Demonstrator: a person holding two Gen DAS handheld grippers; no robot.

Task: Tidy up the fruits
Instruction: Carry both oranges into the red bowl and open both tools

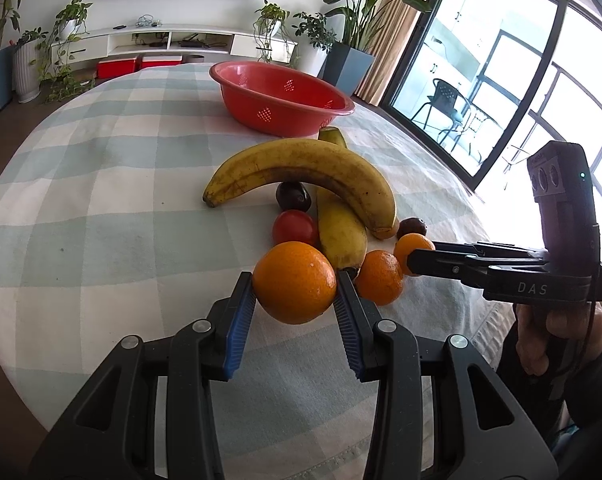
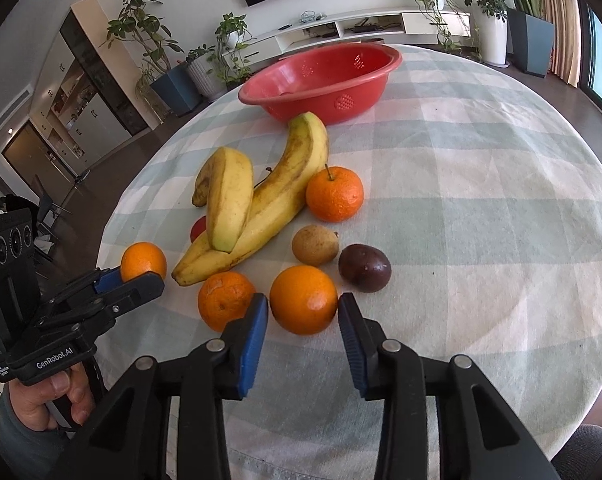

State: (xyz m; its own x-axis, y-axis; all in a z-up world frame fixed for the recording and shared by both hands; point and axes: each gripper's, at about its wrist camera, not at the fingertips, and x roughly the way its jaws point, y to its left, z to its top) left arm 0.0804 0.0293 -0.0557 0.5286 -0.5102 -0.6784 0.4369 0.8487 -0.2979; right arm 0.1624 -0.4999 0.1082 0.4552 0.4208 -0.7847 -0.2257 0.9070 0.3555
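Left wrist view | left fingers (image 1: 295,292) clamped on an orange (image 1: 294,282) just off the surface (image 1: 101,200) | right fingers (image 2: 303,312) flank another orange (image 2: 303,299), right pad touching, left a sliver off | risk: round fruit could roll aside (red basket (image 2: 321,80) waits far back).

Two markings can be read, both on the handheld grippers. In the left wrist view, the right gripper (image 1: 411,260) bears the pale capitals "DAS" on the side of its black body, just above the hand (image 1: 557,336) that holds it. In the right wrist view, the left gripper (image 2: 141,276) carries "GenRobot.AI" in white along the edge of its black base plate, over the fingers of the hand (image 2: 45,404) beneath. Beside that word, at the plate's outer end, sits a small block of white print, too fine to make out.
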